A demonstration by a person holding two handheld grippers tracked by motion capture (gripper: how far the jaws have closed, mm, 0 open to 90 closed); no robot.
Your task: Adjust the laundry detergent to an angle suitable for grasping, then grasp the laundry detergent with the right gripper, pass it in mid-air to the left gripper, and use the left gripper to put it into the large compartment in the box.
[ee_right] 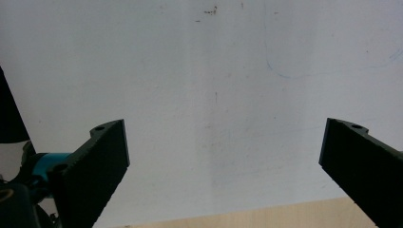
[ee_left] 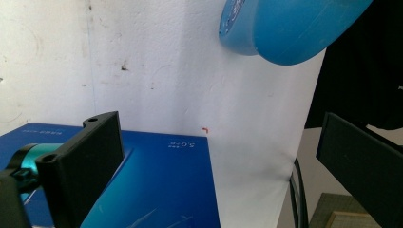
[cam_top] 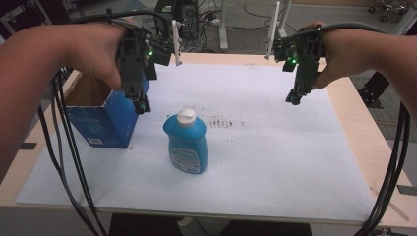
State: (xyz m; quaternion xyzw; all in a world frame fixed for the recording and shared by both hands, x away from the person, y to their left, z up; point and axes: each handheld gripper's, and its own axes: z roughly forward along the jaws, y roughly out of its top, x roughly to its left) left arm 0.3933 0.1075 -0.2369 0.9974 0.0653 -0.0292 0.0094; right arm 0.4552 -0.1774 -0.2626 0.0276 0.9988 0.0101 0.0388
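1. High view: the left gripper [cam_top: 140,101] hangs above the table's left side, held in the person's left hand [cam_top: 101,56], its tip pointing down over the right edge of an open blue box [cam_top: 105,120].
2. Left gripper view: its two black jaws stand wide apart with nothing between them; below them lies the box's blue side [ee_left: 161,185] with small white print, and beyond that the white sheet [ee_left: 157,71].
3. A blue bottle [cam_top: 186,142] with a white cap [cam_top: 186,117] stands upright on the sheet near the middle of the table, just right of the box and apart from it. In the left gripper view its rounded blue body [ee_left: 294,28] shows at the top edge.
4. High view: the right gripper [cam_top: 296,96] is held in the right hand [cam_top: 339,49] above the sheet's far right part, well apart from the bottle.
5. Right gripper view: its jaws are also spread wide and empty, looking down on bare white sheet [ee_right: 214,95] with faint marks; a strip of pale wooden table [ee_right: 247,216] shows along the bottom.
6. Dark smudges [cam_top: 223,123] mark the sheet just right of the bottle's cap.
7. Black cables [cam_top: 66,162] trail down from each gripper past the table's near edge.
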